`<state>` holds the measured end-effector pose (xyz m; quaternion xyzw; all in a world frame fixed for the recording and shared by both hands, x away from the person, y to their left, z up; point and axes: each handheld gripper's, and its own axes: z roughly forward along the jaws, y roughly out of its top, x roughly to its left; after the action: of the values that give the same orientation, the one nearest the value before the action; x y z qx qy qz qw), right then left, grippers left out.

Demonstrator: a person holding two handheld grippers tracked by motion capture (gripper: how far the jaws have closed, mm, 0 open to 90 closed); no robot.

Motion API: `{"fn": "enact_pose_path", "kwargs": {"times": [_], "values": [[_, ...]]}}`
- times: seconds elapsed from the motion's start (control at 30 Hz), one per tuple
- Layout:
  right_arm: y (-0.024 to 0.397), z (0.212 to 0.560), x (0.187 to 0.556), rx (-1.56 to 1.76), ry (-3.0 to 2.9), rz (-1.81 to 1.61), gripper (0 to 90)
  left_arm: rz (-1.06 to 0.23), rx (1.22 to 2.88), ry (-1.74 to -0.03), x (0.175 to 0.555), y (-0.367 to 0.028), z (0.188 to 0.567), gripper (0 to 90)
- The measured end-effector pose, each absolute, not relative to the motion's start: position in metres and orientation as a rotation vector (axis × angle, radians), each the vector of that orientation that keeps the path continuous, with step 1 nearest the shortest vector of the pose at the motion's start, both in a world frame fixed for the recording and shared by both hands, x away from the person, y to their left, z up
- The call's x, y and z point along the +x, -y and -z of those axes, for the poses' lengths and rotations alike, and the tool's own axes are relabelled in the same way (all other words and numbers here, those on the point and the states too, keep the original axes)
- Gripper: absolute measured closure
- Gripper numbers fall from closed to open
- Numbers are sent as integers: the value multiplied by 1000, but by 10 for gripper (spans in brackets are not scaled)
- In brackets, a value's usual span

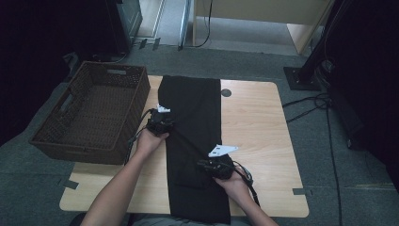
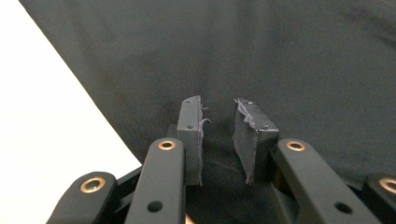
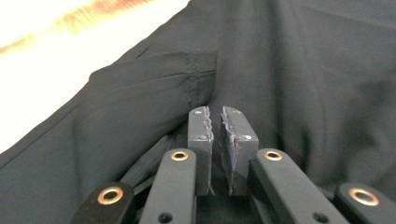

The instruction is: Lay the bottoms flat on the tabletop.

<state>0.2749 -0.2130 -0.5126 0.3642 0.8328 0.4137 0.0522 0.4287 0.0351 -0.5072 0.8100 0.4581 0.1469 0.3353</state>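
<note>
A long black garment lies flat down the middle of a light wooden table, its near end reaching the front edge. My left gripper rests at the garment's left edge. Its jaws stand open in the left gripper view, with the dark cloth beneath them and nothing between them. My right gripper lies on the garment's near right part. The right gripper view shows this gripper shut to a thin slit with no cloth seen in it. A stitched hem lies just beyond the tips.
A dark woven basket stands at the table's left side, overhanging its edge, and is empty. A round cable hole sits near the far edge. Cables and a stand base lie on the floor to the right.
</note>
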Motion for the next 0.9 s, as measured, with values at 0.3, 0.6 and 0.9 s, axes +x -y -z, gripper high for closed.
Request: {"fn": "enact_pose_path", "kwargs": {"times": [0.3, 0.6, 0.9], "values": [[199, 518, 262, 1034, -2612, -1297, 771, -385, 2108, -1197, 428, -35, 508, 723], [198, 517, 228, 966, -2744, -1374, 558, -379, 2107, -1192, 427, -34, 508, 687], [207, 489, 242, 957, -2638, -1406, 507, -353, 2109, -1193, 426, -33, 507, 630]]}}
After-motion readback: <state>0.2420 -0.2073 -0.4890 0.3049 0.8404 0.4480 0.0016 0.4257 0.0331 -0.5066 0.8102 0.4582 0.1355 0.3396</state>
